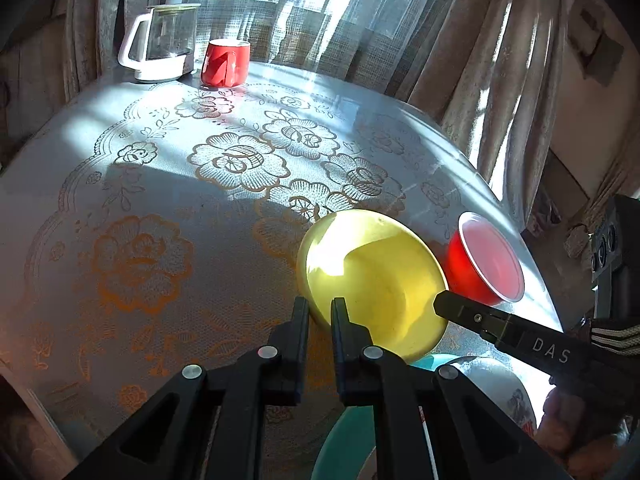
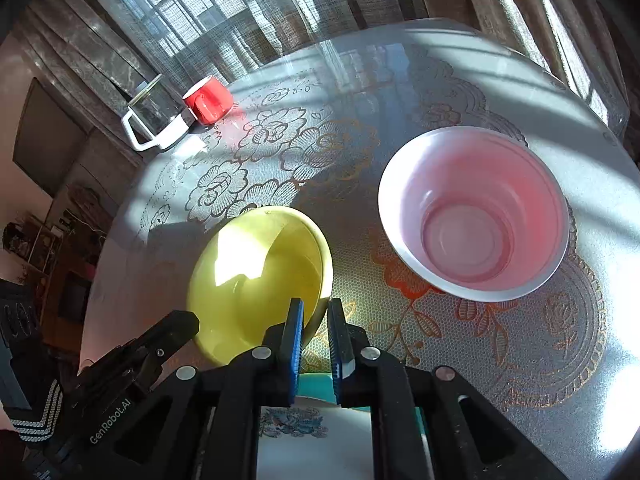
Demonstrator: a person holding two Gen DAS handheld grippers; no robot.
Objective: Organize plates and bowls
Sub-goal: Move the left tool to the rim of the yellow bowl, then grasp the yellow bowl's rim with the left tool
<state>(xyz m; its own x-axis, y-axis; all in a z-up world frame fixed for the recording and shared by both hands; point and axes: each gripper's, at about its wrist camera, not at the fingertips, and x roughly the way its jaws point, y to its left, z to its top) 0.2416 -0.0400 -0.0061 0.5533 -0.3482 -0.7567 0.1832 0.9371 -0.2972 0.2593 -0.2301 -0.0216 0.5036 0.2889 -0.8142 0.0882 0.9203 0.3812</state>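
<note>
Left gripper (image 1: 320, 308) is clamping the yellow bowl (image 1: 372, 280) at its near rim; right gripper (image 2: 316, 312) is pinching the same rim at about 4 o'clock in its own view. Judging: sorting barely begun. Red bowl (image 2: 474, 214) is sitting apart at 2 o'clock; teal plate (image 1: 348, 436) and patterned white dish (image 2: 304, 440) are lying beneath. Lace-covered round table (image 1: 180, 184), kettle (image 1: 160, 40), red mug (image 1: 225, 62) at 11 o'clock; curtained window (image 1: 320, 8) is glowing behind.

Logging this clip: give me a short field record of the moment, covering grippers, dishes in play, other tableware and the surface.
left gripper: shut on the near rim of the yellow bowl
right gripper: shut on the same bowl's rim, opposite side
red bowl: upright, pale inside, apart from the yellow bowl
near edge: teal plate, patterned white dish
far side: red mug beside glass kettle
surface: round table, floral lace cover
</note>
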